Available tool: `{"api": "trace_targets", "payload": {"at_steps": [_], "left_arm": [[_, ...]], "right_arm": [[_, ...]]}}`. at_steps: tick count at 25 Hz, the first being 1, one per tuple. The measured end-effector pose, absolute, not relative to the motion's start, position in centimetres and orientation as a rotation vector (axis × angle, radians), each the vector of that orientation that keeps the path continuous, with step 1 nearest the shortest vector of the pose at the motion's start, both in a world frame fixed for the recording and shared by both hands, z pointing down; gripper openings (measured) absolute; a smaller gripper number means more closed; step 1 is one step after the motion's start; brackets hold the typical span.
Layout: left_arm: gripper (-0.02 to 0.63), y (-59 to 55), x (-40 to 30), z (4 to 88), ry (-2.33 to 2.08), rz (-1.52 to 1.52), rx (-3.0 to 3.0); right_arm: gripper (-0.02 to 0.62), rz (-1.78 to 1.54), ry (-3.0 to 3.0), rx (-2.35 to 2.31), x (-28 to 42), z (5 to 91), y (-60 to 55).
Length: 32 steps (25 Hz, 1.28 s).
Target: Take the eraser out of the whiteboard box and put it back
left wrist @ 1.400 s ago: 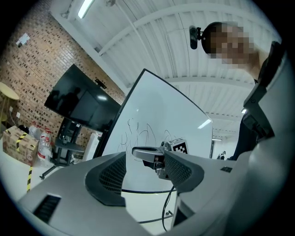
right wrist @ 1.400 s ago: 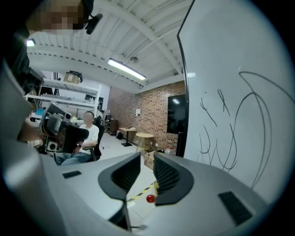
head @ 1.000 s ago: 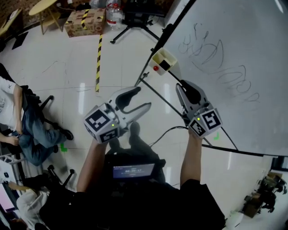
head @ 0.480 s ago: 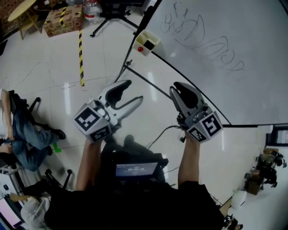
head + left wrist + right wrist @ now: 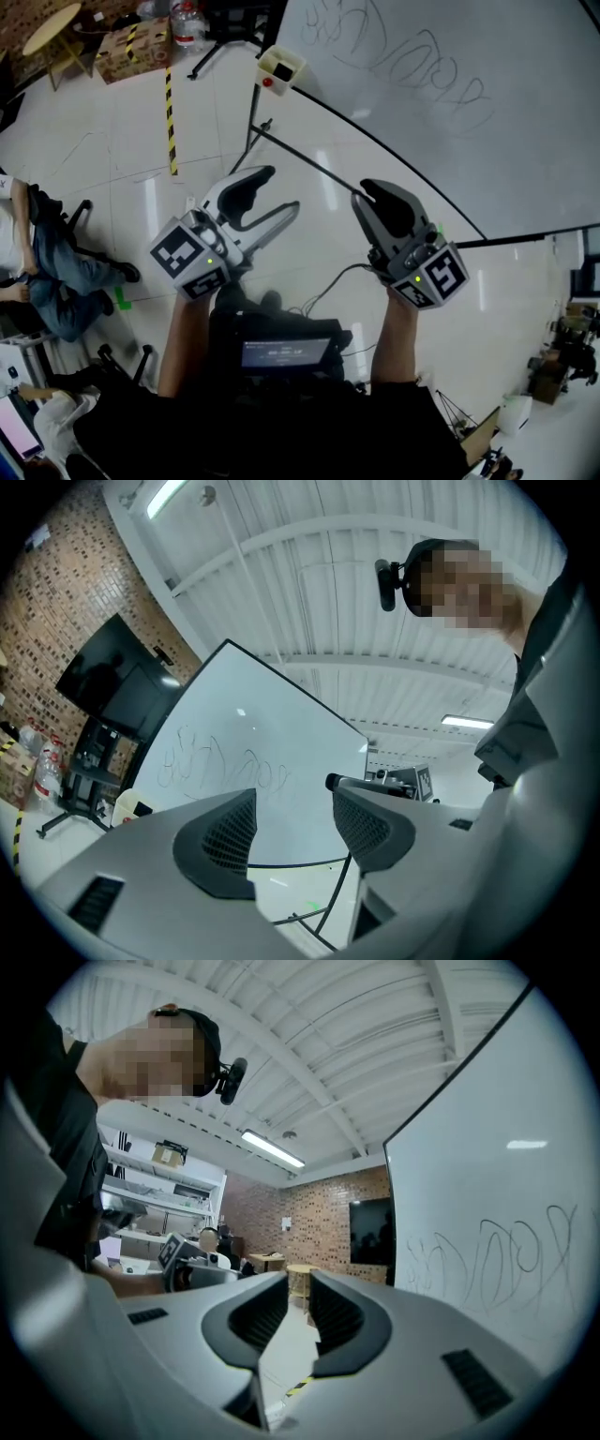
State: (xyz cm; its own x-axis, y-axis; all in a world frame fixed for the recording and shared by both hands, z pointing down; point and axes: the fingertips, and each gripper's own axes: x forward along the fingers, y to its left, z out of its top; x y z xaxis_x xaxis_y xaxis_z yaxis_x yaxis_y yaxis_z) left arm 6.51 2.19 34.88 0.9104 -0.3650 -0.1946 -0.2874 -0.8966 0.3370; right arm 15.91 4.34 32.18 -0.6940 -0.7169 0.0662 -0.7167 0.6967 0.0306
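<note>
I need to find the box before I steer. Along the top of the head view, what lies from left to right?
Round table → cardboard box → bottle → whiteboard box → whiteboard.

A lab-like workroom: whiteboard (image 5: pixel 487 112), brick wall (image 5: pixel 319 1211), storage shelves (image 5: pixel 159 1194), hazard tape (image 5: pixel 171 112) on floor (image 5: pixel 103 187).
</note>
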Motion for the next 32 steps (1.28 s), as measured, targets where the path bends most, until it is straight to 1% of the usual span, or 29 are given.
{"api": "trace_targets", "payload": {"at_steps": [6,12,19,28,32], "left_arm": [[0.255,8.6,9.3,34.7,-0.564,-0.294,2.765],[0.255,12.4,9.7,34.1,-0.62,-0.247,2.793],[0.255,14.8,10.2,32.4,-0.566,-0.249,2.834],[0.255,14.9,5.7,32.0,-0.527,-0.321,2.824],[0.255,14.5,2.4,31.2,-0.517,-0.379,2.835]], "right_arm": [[0.086,0.008,-2.924,1.13,19.0,32.1,9.9],[0.083,0.01,-2.994,1.078,19.0,31.9,13.7],[0.066,-0.035,-3.008,1.102,19.1,30.8,16.1],[0.05,-0.023,-2.958,1.123,14.4,30.8,16.5],[0.043,-0.08,-2.947,1.157,11.1,29.5,16.4]]}}
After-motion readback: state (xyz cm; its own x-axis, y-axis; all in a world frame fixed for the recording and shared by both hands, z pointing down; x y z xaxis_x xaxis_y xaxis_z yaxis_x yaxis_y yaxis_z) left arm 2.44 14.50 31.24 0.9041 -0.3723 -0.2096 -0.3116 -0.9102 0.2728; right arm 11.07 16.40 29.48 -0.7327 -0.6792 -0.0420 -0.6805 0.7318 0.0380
